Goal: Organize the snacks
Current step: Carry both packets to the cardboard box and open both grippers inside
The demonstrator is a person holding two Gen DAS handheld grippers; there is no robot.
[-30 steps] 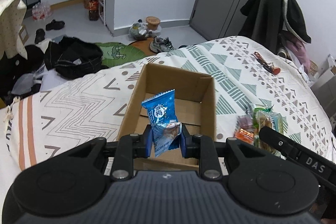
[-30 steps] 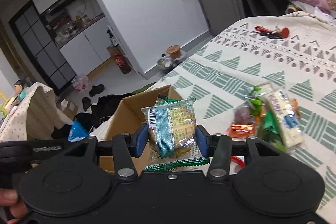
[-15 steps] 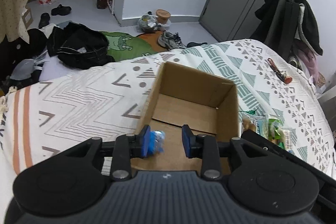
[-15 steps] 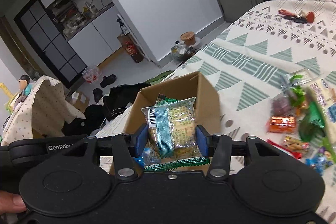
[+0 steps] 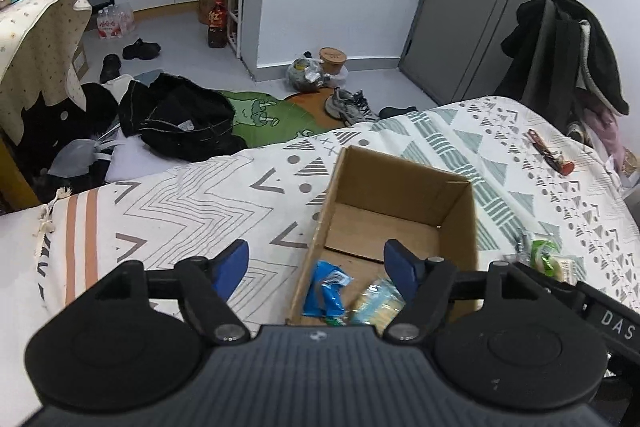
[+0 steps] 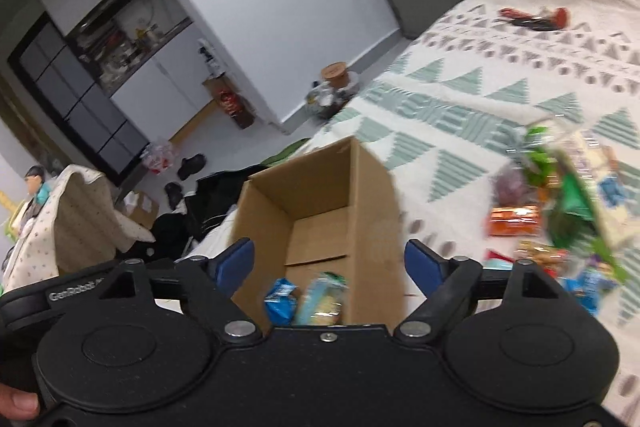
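Observation:
An open cardboard box point(image 5: 460, 211) point(image 6: 376, 195) sits on the patterned bedspread. Inside it, at the near end, lie a blue snack packet point(image 5: 326, 287) point(image 6: 280, 297) and a clear cracker packet with a blue band point(image 5: 378, 303) point(image 6: 324, 301). My left gripper point(image 5: 318, 263) hovers open above the box's near left edge, nothing between its fingers. My right gripper point(image 6: 330, 259) is open too, just above the box's near end. A pile of loose snacks point(image 6: 560, 211) lies on the bed right of the box; its edge shows in the left wrist view point(image 5: 548, 259).
The bed point(image 5: 180, 203) carries a red-handled tool point(image 5: 548, 157) point(image 6: 536, 19) at the far right. Beyond the bed's edge lie dark clothes point(image 5: 180, 119), a green mat point(image 5: 264, 115) and shoes point(image 5: 350, 105). A coat hangs on a chair point(image 5: 568, 47) by the grey door.
Both grippers opened and let go of their packets; the blue packet and then the cracker packet dropped into the box. Both grippers have drawn back from it.

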